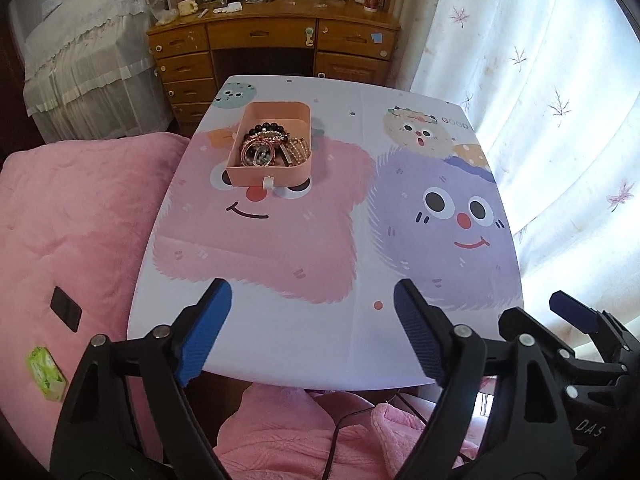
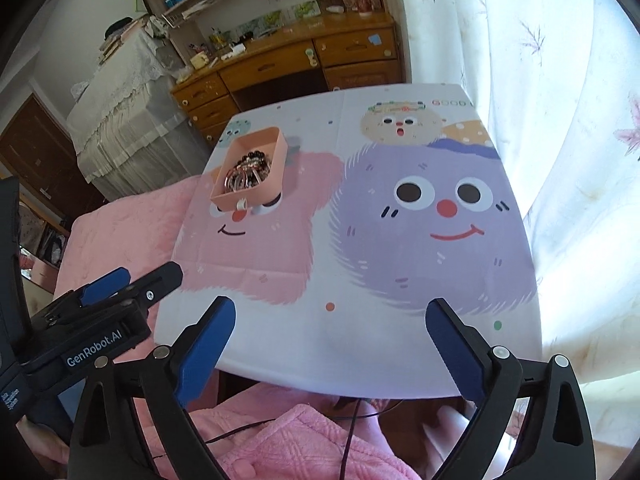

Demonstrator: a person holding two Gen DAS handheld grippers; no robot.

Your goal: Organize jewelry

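Jewelry (image 1: 272,146) heaped in one pink box (image 1: 276,178); two hand-held grippers, left (image 1: 314,334) and right (image 2: 330,346), both spread, empty.

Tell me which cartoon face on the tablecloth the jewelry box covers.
The pink fuzzy monster face: the peach plastic jewelry box sits over its eyes. The purple fuzzy monster face beside it is uncovered.

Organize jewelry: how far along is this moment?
Done: bracelets lie piled in the pink box on the table; none show loose on it. In hand: nothing; left gripper and right gripper hang open at the near edge. Left: possibly nothing.
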